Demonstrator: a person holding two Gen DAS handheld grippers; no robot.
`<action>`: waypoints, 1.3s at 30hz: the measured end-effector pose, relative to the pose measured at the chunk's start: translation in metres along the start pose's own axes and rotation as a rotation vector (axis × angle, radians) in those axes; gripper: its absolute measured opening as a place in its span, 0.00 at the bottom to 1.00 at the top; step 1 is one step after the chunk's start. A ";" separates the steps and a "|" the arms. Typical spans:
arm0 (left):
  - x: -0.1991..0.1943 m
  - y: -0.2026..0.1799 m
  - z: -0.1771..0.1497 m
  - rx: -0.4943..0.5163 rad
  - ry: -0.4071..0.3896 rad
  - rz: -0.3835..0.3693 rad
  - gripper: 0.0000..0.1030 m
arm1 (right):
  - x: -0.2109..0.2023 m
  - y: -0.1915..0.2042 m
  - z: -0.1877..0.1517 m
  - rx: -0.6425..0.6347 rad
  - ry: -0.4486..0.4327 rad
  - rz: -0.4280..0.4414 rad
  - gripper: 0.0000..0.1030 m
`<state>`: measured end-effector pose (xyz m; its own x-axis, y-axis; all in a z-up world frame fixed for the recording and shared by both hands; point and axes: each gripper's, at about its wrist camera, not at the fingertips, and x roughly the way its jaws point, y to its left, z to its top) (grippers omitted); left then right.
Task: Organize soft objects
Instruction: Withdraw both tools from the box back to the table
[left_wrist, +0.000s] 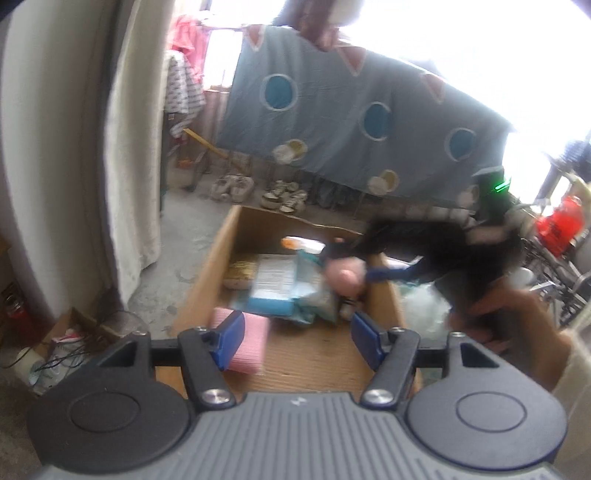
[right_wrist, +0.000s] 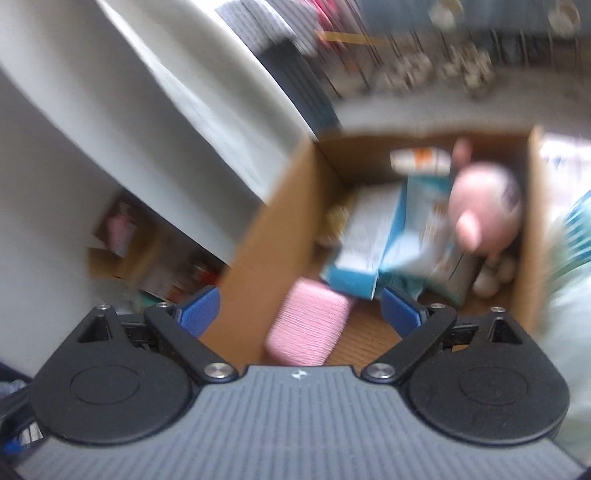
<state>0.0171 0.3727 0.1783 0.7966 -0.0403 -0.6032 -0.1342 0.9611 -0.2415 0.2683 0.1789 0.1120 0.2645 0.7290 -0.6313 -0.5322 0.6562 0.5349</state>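
Brown cardboard makes the box (left_wrist: 207, 280) that both my grippers hang over. Its top is open and soft things lie inside.

My left gripper (left_wrist: 297, 341) is spread wide and holds nothing. Its blue fingertips (left_wrist: 231, 334) sit above the near end of the box. A pink ribbed cloth (left_wrist: 248, 343) lies flat on the box floor at the near left corner, right behind the left fingertip. I cannot tell if they touch.

My right gripper (right_wrist: 299, 312) is spread wide too, with nothing between its tips. In the left view I see it as a dark blur (left_wrist: 436, 243) over the right wall of the box. This picture is smeary, so small things are hard to make out.

A pink plush toy (right_wrist: 484, 210) rests by the right wall of the box (right_wrist: 280, 229), about halfway along. It lies partly on top of some blue and white packets (right_wrist: 373, 236) in the middle. The pink cloth (right_wrist: 310, 325) lies near the front, just beside those packets. A white and orange packet (right_wrist: 419, 157) lies at the far end.

Outside the box, a blue blanket (left_wrist: 354, 122) with round spots hangs at the back, and shoes (left_wrist: 284, 197) sit on the floor below it.
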 end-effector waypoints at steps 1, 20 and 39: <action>-0.001 -0.008 -0.001 0.011 0.000 -0.016 0.63 | -0.027 0.000 -0.001 -0.021 -0.029 0.018 0.92; 0.092 -0.252 -0.047 0.267 0.182 -0.415 0.79 | -0.430 -0.233 -0.147 0.047 -0.359 -0.450 0.94; 0.260 -0.424 -0.135 0.576 0.055 -0.289 0.88 | -0.345 -0.377 -0.137 0.080 -0.301 -0.350 0.99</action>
<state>0.2018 -0.0816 0.0210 0.7200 -0.3185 -0.6165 0.4313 0.9014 0.0380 0.2678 -0.3469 0.0516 0.6451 0.4771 -0.5968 -0.3090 0.8773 0.3673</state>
